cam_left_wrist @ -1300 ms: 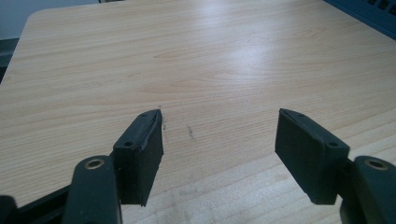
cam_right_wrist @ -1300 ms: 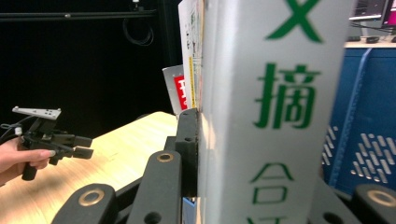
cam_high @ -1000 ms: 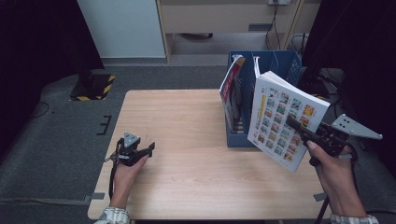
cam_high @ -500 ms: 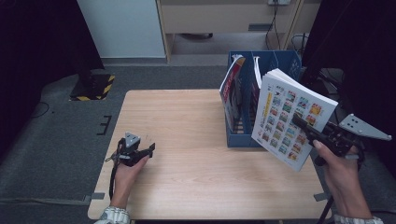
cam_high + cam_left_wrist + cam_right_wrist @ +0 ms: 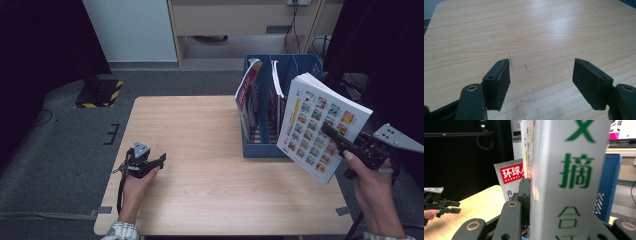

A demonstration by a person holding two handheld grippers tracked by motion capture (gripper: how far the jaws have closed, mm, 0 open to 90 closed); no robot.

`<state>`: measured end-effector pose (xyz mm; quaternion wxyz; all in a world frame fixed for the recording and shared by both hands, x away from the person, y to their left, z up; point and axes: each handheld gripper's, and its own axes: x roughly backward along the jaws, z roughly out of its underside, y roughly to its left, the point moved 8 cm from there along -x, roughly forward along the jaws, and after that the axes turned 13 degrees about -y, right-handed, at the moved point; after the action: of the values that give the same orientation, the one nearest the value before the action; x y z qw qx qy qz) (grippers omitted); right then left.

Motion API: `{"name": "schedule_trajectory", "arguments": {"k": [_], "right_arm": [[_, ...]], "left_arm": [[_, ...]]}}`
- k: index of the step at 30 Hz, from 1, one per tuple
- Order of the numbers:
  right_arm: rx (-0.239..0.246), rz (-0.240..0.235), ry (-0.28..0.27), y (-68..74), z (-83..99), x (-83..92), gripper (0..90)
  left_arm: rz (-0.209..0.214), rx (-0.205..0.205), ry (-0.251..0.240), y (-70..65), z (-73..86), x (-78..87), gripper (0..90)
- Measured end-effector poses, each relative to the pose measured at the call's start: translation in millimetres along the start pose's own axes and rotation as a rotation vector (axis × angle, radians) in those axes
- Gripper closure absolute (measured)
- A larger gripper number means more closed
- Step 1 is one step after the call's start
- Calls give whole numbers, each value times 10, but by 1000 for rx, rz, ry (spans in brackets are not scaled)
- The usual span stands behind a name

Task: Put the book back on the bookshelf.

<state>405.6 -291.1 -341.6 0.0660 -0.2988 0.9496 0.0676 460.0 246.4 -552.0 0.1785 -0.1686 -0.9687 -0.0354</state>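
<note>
A thick white book (image 5: 312, 117) with rows of small colourful pictures on its cover hangs tilted in the air at the table's right edge, just right of the blue file rack (image 5: 265, 147). My right gripper (image 5: 330, 131) is shut on it from the lower right. In the right gripper view the book's spine (image 5: 571, 170) with green characters sits between the jaws of the right gripper (image 5: 564, 215). My left gripper (image 5: 159, 160) rests low over the table's left front, held by a hand. Its jaws stand open over bare wood in the left gripper view (image 5: 541, 75).
The rack holds a magazine with a red label (image 5: 247, 95) and other thin volumes, and stands at the back right of the wooden table (image 5: 200, 125). The magazine (image 5: 510, 176) and rack wall (image 5: 607, 185) appear behind the book. Dark floor surrounds the table.
The book in my right gripper has drifted a little to the right, away from the rack. The left hand and its gripper have stayed put.
</note>
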Motion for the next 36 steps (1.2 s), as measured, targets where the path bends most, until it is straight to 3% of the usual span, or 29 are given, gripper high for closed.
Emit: {"name": "schedule_trajectory", "arguments": {"k": [11, 19, 36], "right_arm": [[18, 48, -19, -93, -157, -17, 738], [43, 121, -5, -269, -199, -207, 738], [72, 230, 30, -559, -129, -527, 738]], "left_arm": [[0, -3, -1, -3, -3, 0, 305], [-3, 0, -7, 7, -11, 5, 307], [-7, 1, -12, 16, -20, 16, 307]]}}
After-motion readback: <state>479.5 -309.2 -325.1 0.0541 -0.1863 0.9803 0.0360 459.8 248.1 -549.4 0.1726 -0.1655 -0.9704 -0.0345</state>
